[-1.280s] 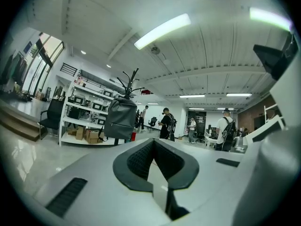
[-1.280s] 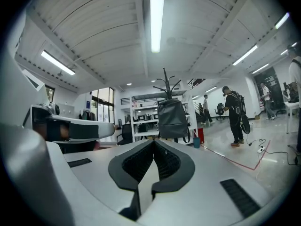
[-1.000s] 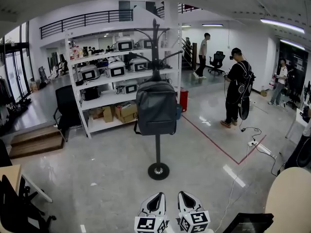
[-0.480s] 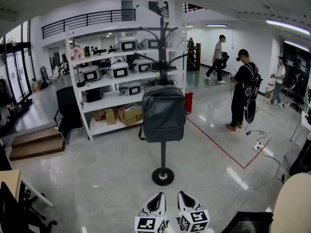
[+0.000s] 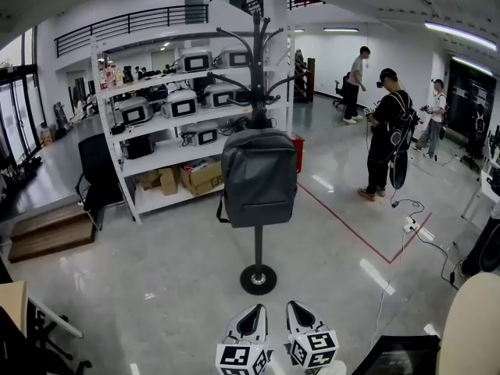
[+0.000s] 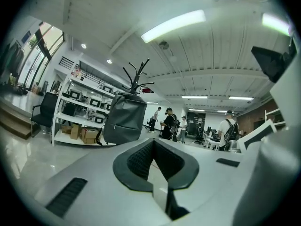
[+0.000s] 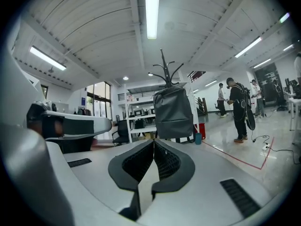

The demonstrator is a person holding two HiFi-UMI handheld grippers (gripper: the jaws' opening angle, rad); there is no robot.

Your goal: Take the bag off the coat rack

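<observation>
Around the coat rack [image 5: 258, 233] spreads a polished grey floor [image 5: 156, 280], glossy enough to carry pale streaks of the ceiling lights. Behind the rack and to its left stands a white metal shelving unit [image 5: 103, 143], open-framed with flat boards, loaded with boxy grey-and-white machines and, on the bottom board, brown cardboard boxes [image 5: 199, 176]. To the right of the rack, well apart from it, a person in black clothes [image 5: 387, 143] stands on the far side of a thin red line [image 5: 344, 229] marked across the floor. The rack itself is black: a slim straight pole rising from a round, flat disc base, with curved prongs branching out at the top. A dark grey backpack [image 5: 258, 176] hangs on the rack below the prongs, covering the upper pole; it is a tall rounded rectangle of smooth matte fabric, with a strap loop hanging at its lower left corner. Near the foot of the rack, apart from the base, the left gripper [image 5: 251, 312] and right gripper [image 5: 297, 312] sit side by side, white smooth shells with black marker cubes. Each has dark ribbed pads pressed together at the tips, with nothing between them.
</observation>
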